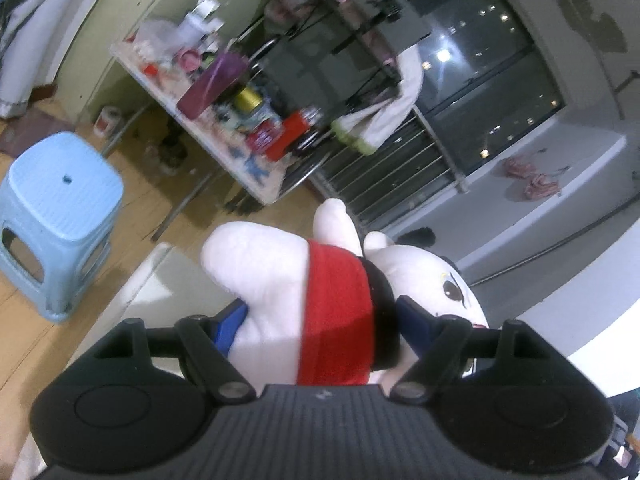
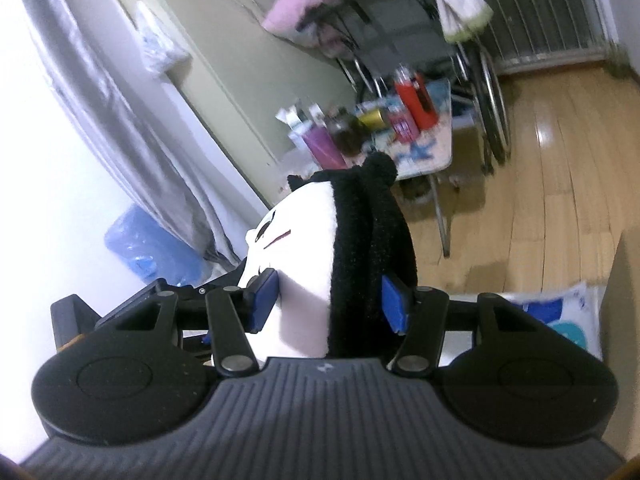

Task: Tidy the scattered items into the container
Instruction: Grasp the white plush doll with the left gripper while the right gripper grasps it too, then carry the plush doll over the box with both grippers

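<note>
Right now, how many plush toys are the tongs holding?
1, it seems. The left tongs grip the toy at its red-clad body; the right tongs grip its head. Both views seem to show the same toy, though neither shows it whole.

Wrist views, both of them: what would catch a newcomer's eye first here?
A white plush doll fills both views: the left claw is clamped on its red-banded body, the right claw on its black-haired head. Behind it stands a cluttered table with a wheelchair beside it, and a blue stool on the wooden floor at left.
</note>
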A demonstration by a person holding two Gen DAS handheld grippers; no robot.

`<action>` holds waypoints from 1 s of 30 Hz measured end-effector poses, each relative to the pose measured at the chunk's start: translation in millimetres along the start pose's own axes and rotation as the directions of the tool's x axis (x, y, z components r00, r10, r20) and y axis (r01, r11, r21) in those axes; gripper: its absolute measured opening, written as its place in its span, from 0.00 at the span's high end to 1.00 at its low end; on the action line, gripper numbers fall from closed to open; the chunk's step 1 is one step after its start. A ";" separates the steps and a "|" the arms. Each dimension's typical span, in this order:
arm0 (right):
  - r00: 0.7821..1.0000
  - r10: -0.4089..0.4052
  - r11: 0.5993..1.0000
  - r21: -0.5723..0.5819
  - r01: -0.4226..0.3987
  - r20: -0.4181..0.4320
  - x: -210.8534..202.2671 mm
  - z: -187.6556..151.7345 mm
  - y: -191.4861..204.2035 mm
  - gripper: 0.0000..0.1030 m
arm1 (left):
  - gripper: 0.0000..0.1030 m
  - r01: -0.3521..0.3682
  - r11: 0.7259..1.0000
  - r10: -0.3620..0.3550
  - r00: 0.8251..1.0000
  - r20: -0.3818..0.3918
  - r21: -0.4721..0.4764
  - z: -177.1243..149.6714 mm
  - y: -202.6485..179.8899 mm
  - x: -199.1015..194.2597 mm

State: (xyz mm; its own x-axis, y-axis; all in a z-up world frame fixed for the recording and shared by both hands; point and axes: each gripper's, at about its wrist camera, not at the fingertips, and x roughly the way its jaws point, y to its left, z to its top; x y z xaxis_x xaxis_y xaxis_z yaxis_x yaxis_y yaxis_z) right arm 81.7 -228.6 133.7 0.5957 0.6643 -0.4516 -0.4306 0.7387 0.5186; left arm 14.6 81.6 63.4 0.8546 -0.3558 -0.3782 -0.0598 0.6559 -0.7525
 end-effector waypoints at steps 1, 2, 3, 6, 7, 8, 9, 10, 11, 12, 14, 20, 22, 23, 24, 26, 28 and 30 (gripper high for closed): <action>1.000 0.004 1.000 -0.005 -0.004 0.008 -5.9 3.2 1.3 0.47 | 0.23 0.007 1.000 -0.008 1.000 0.008 0.010 0.1 -7.3 -3.3; 1.000 0.008 1.000 -0.005 -0.008 0.016 -12.7 5.8 1.8 0.47 | 0.23 0.013 1.000 -0.014 1.000 0.014 0.018 -0.2 -13.1 -5.4; 1.000 0.011 1.000 -0.003 -0.011 0.025 -19.9 7.7 1.9 0.47 | 0.23 0.019 0.999 -0.020 1.000 0.017 0.026 -0.8 -19.0 -7.1; 0.999 0.014 1.000 -0.008 -0.014 0.052 -40.2 13.2 0.9 0.47 | 0.23 0.038 0.998 -0.039 0.999 0.027 0.051 -3.5 -39.0 -12.7; 0.998 0.014 1.000 -0.010 -0.013 0.063 -47.7 14.1 0.6 0.47 | 0.23 0.042 0.997 -0.044 0.999 0.030 0.064 -5.5 -46.2 -13.9; 0.997 0.014 1.000 -0.008 -0.013 0.074 -56.3 15.0 -0.9 0.47 | 0.23 0.048 0.996 -0.051 0.998 0.033 0.080 -7.3 -55.0 -15.4; 0.996 0.013 1.000 -0.004 -0.013 0.085 -64.3 16.4 -1.2 0.47 | 0.23 0.054 0.994 -0.058 0.998 0.034 0.094 -9.0 -63.0 -16.9; 0.995 0.013 1.000 -0.001 -0.013 0.101 -75.1 17.3 -2.5 0.47 | 0.23 0.064 0.991 -0.069 0.997 0.036 0.114 -11.0 -72.9 -19.2; 0.993 0.013 1.000 -0.002 -0.013 0.115 -83.8 17.6 -3.7 0.47 | 0.23 0.074 0.989 -0.079 0.996 0.038 0.129 -12.7 -81.1 -20.4; 0.991 0.013 1.000 -0.012 -0.011 0.131 -94.8 18.3 -4.6 0.47 | 0.23 0.085 0.986 -0.091 0.995 0.037 0.143 -14.7 -88.6 -22.2; 0.987 0.012 1.000 -0.030 -0.007 0.158 -114.1 18.7 -7.2 0.47 | 0.23 0.112 0.979 -0.119 0.992 0.033 0.168 -20.0 -104.4 -24.5; 0.979 -0.012 0.998 -0.052 0.023 0.202 -168.5 15.8 -24.1 0.47 | 0.23 0.169 0.957 -0.170 0.985 -0.019 0.234 -40.4 -145.2 -19.9; 0.980 -0.025 0.998 -0.057 0.037 0.199 -183.9 12.2 -33.9 0.47 | 0.23 0.184 0.946 -0.178 0.983 -0.047 0.266 -50.4 -158.2 -16.7; 0.980 -0.030 0.998 -0.049 0.040 0.198 -192.2 10.2 -40.7 0.47 | 0.23 0.192 0.941 -0.182 0.981 -0.060 0.278 -55.3 -163.5 -14.7; 0.979 -0.035 0.998 -0.038 0.044 0.200 -200.3 7.7 -48.0 0.47 | 0.23 0.200 0.936 -0.186 0.980 -0.076 0.288 -61.4 -169.1 -12.4; 0.979 -0.059 0.998 -0.018 0.064 0.196 -213.3 1.1 -61.4 0.47 | 0.23 0.209 0.925 -0.184 0.977 -0.108 0.317 -73.1 -181.5 -4.0; 0.977 -0.095 0.995 -0.010 0.099 0.189 -223.4 -6.8 -75.3 0.47 | 0.23 0.212 0.915 -0.171 0.974 -0.148 0.343 -88.9 -191.8 7.9; 0.972 -0.136 0.991 0.028 0.133 0.191 -233.3 -13.0 -91.0 0.47 | 0.23 0.219 0.912 -0.157 0.968 -0.197 0.348 -105.5 -198.5 22.7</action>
State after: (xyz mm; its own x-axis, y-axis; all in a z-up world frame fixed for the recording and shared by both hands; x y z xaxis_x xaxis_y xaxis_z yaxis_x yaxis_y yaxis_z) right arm -26.8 -449.4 182.4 0.7674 0.5233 -0.3705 -0.3283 0.8170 0.4740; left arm -8.6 -126.8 147.3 0.7346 -0.5787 -0.3543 0.3121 0.7518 -0.5809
